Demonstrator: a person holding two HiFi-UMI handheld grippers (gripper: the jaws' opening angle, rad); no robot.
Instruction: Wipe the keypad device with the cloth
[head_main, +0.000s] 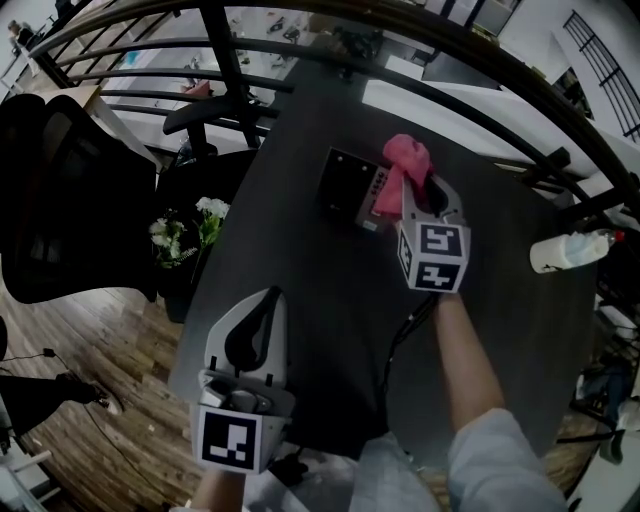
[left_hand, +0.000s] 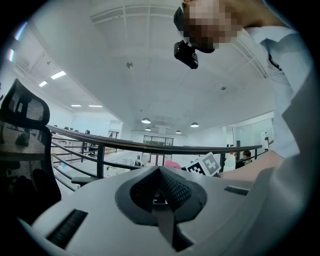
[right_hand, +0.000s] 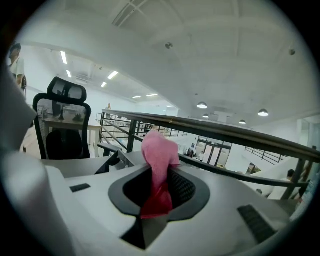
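The keypad device (head_main: 350, 186), a dark square unit with a grey frame, stands on the dark table (head_main: 330, 330) near its far side. My right gripper (head_main: 420, 180) is shut on a pink cloth (head_main: 404, 165) that sticks out past the jaws and hangs against the device's right edge. The right gripper view has the cloth (right_hand: 158, 165) pinched between the jaws, pointing up, with the device's corner (right_hand: 116, 161) just left. My left gripper (head_main: 262, 300) hovers over the table's near left part, jaws shut with nothing between them (left_hand: 161, 192).
A black railing (head_main: 300, 50) curves behind the table. A black office chair (head_main: 60, 200) and a pot of white flowers (head_main: 185, 232) stand at the left on the wood floor. A white spray bottle (head_main: 570, 250) lies at the table's right edge.
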